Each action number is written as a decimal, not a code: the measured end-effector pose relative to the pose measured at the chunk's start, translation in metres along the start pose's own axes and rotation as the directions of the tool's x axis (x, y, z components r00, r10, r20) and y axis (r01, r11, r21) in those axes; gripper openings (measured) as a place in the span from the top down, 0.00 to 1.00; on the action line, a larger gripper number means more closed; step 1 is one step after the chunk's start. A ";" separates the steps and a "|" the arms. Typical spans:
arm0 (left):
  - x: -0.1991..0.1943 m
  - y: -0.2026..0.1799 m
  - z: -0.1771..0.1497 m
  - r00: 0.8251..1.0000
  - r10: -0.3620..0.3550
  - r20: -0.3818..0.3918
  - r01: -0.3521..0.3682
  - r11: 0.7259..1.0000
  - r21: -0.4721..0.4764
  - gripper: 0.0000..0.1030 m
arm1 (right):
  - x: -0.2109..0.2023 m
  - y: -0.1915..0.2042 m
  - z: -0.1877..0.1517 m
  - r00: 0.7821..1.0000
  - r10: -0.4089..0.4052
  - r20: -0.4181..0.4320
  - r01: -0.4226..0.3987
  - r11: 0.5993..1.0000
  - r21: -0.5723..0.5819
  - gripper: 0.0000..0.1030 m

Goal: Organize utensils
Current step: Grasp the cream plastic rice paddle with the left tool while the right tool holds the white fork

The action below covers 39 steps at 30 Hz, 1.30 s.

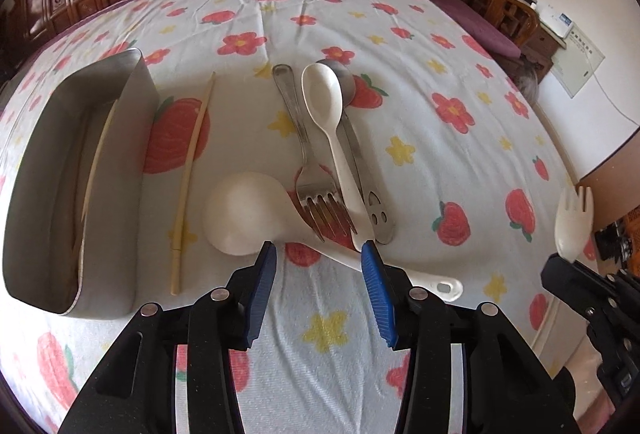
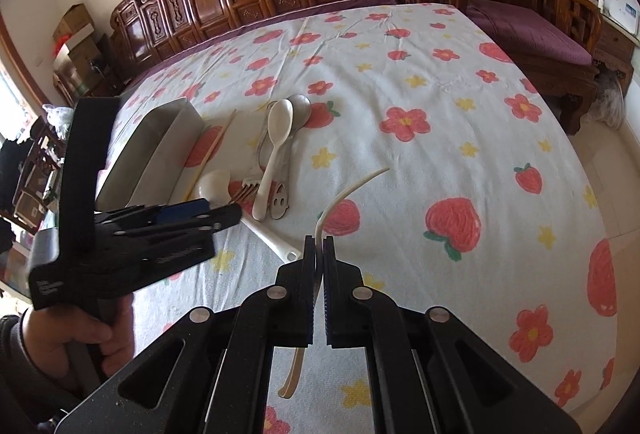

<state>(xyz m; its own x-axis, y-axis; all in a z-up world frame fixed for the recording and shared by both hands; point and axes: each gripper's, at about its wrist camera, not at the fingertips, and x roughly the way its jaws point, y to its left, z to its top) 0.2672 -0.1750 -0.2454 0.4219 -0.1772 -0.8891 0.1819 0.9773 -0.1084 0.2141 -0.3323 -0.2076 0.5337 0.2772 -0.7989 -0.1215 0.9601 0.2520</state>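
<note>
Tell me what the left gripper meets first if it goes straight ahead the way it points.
Probably the metal fork: its tines lie just past the open left gripper, between the jaws' line. The white rice paddle sits slightly left and its handle runs under the right jaw, so it could touch first; depth is unclear.

White cloth (image 1: pixel 320 374) with red strawberries and flowers, silver tray (image 1: pixel 140 137), white, perhaps cream, spork (image 1: pixel 574 224)
</note>
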 end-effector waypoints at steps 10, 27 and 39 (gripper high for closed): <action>0.020 -0.009 0.005 0.993 0.115 -0.039 -0.116 0.993 -0.008 0.49 | -0.001 -0.004 0.000 0.999 -0.035 -0.003 0.035 0.999 -0.015 0.96; 0.005 0.016 -0.014 0.991 0.116 -0.071 -0.120 0.991 -0.057 0.82 | -0.009 0.001 0.000 1.000 -0.012 0.015 0.012 1.000 -0.028 0.96; 0.010 0.022 0.002 0.994 0.091 -0.067 -0.097 0.992 -0.077 0.82 | -0.006 0.005 -0.002 1.000 -0.004 0.005 0.004 0.999 -0.038 0.96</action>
<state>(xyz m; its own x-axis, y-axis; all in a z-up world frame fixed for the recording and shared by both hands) 0.2769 -0.1558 -0.2556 0.3761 -0.0788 -0.9232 0.0711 0.9959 -0.0561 0.2086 -0.3296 -0.2023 0.5381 0.2736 -0.7972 -0.1511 0.9618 0.2281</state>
